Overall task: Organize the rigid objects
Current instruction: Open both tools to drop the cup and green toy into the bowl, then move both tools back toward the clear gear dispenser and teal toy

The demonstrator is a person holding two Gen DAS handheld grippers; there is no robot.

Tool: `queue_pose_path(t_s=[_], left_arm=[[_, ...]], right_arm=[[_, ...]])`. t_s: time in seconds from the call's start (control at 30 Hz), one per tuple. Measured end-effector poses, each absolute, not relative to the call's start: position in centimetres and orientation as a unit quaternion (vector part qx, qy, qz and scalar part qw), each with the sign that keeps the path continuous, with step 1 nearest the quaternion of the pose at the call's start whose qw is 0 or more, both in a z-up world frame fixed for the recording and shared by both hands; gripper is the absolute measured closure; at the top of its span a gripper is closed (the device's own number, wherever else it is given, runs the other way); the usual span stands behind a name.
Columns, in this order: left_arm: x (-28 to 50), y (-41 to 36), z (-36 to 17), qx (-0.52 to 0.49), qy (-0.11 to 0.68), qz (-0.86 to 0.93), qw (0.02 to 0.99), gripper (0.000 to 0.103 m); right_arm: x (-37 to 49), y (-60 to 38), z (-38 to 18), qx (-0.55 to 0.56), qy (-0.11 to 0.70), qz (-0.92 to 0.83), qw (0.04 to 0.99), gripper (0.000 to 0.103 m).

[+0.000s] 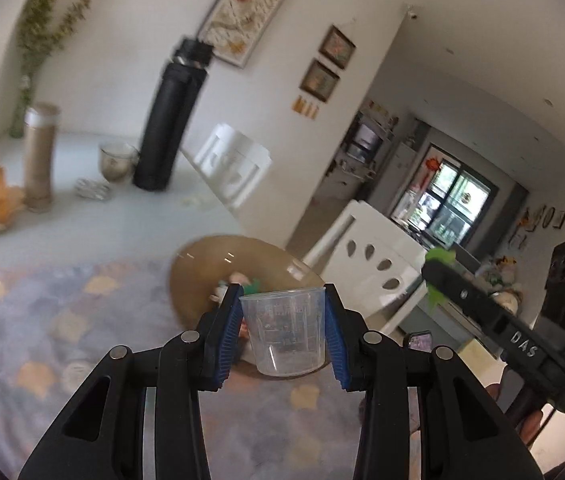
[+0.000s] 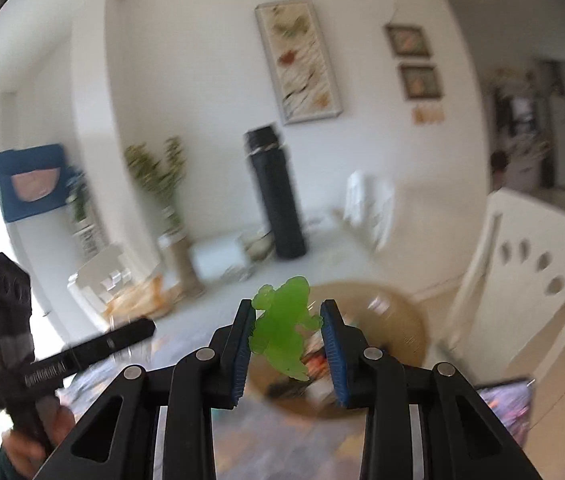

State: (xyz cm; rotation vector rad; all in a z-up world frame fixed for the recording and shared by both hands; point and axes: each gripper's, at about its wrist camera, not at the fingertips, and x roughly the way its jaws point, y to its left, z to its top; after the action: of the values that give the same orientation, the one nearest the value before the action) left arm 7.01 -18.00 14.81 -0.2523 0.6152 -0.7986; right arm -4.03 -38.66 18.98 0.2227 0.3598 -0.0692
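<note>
Left wrist view: the left gripper [image 1: 282, 326] grasps a small clear plastic measuring cup [image 1: 284, 330] between its blue-padded fingers [image 1: 226, 332], the cup upright with its open rim on top, raised above the desk [image 1: 82, 280], which is covered with a pale patterned cloth. Behind the cup sits a round tan bowl [image 1: 210, 256] holding small items too blurred to tell. Farther back on the desk stand a tall black cylindrical bottle [image 1: 170, 120], a beige tumbler with a white band [image 1: 40, 156] and a low glass bowl [image 1: 116, 162]. White wooden chairs [image 1: 374, 264] stand at the desk's edge. At the right edge the right gripper [image 1: 434, 280] shows from the side, with something green at its tip.

Right wrist view: the right gripper [image 2: 286, 330] is clenched on a translucent green plastic toy figure [image 2: 284, 326], held between its fingers [image 2: 332, 344] above the tan bowl [image 2: 402, 320]. The black bottle [image 2: 276, 200] stands behind. The left gripper [image 2: 138, 330] reaches in from the left, held by a hand [image 2: 38, 436]; its tip is blurred.
</note>
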Motion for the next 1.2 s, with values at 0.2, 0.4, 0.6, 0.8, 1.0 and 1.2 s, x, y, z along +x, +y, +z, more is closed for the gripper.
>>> queue_pose_path(t_s=[0.2, 0.4, 0.6, 0.8, 1.0, 1.2], left_arm=[[11.1, -21.2, 10.5, -0.146, 0.350, -0.380, 0.843, 0.067], [12.9, -23.2, 7.5, -0.146, 0.391, -0.379, 0.826, 0.067], [12.5, -24.6, 7.2, -0.116, 0.381, -0.367, 0.840, 0.054], [10.1, -22.0, 11.1, -0.093, 0.319, -0.374, 0.866, 0.016], [8.0, -16.3, 14.8, -0.111, 0.292, -0.355, 0.881, 0.016], [4.0, -9.2, 18.0, -0.112, 0.231, -0.300, 0.919, 0.016]], right_arm=[[-0.3, -40.5, 16.5, 0.119, 0.237, -0.088, 0.960, 0.070], [3.0, -42.5, 12.7, 0.133, 0.309, -0.121, 0.934, 0.070], [4.2, -42.8, 11.7, 0.135, 0.329, -0.127, 0.926, 0.061], [1.7, -41.6, 14.2, 0.092, 0.268, -0.159, 0.946, 0.036], [-0.3, -38.8, 16.5, 0.074, 0.238, -0.132, 0.959, 0.030], [-2.8, -33.9, 19.0, 0.015, 0.197, -0.109, 0.974, 0.027]])
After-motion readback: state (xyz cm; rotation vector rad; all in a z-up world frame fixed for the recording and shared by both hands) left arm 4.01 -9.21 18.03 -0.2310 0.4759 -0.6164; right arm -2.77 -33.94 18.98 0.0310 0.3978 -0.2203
